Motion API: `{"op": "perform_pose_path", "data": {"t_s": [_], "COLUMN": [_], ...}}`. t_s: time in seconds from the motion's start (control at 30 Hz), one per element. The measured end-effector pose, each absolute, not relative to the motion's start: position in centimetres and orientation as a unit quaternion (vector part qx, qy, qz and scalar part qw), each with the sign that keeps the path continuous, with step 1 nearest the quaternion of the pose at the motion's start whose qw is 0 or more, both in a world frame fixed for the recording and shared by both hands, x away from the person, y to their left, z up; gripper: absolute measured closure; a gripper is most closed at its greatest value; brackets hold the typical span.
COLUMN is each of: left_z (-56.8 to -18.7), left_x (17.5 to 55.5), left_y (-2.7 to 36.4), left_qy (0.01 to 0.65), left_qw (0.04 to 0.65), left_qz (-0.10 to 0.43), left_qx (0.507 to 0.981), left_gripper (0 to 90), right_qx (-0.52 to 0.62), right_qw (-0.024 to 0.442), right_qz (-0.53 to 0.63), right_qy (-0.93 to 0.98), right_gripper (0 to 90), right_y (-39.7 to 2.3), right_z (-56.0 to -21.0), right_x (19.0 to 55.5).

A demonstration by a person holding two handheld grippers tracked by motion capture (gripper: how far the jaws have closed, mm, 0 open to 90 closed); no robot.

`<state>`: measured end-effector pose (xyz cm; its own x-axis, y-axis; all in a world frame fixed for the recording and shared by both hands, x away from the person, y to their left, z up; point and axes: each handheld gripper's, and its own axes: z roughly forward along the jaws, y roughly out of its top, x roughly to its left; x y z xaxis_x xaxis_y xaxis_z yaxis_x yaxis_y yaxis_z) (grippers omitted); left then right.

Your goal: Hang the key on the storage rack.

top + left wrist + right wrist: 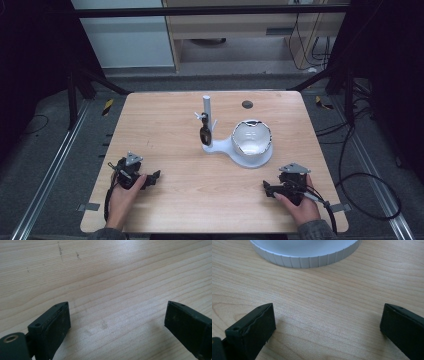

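High view: two grippers are being held low near the table's (165, 115) near edge, left gripper (156, 175) at front left, right gripper (266, 187) at front right, both well apart from the white stand (225, 146) at centre. A shiny bowl (251, 137) is being carried in the stand's round base; a dark pear-shaped piece (204, 133) is hanging off the upright post (207, 106).

Left gripper view: jaws are being held wide open, nothing betw. them, bare wood grain of the table (105, 277) ahead; gripper (117, 322) is sitting just above the surface.

Right gripper view: jaws are likewise being held wide apart and empty (328, 325); the stand's ribbed white rim (304, 260) is being seen ahead, near but not touching.

Risk: w/ the right gripper nearest, the base is likely being approached; if the rim is nudged by an open jaw, the stand could be shoved and the bowl jolted or the hanging piece set swinging. The bowl's slick wall could also be lost from a shallow pinch.
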<state>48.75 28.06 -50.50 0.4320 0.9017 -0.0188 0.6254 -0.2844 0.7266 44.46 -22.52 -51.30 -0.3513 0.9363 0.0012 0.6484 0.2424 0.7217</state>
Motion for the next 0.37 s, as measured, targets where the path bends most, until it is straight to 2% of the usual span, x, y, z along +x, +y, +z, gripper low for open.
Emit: {"op": "perform_pose_path", "data": {"t_s": [0.37], "left_z": [-50.8], "left_x": [49.09], "left_y": [27.61], "left_qy": [0.496], "left_qw": [0.32], "left_qz": [0.216], "left_qx": [0.778], "left_gripper": [0.0], "right_qx": [0.524], "right_qw": [0.221], "right_qz": [0.324], "right_qy": [0.757], "right_gripper": [0.4], "right_y": [-22.44], "right_z": [-51.26], "right_x": [44.47]}}
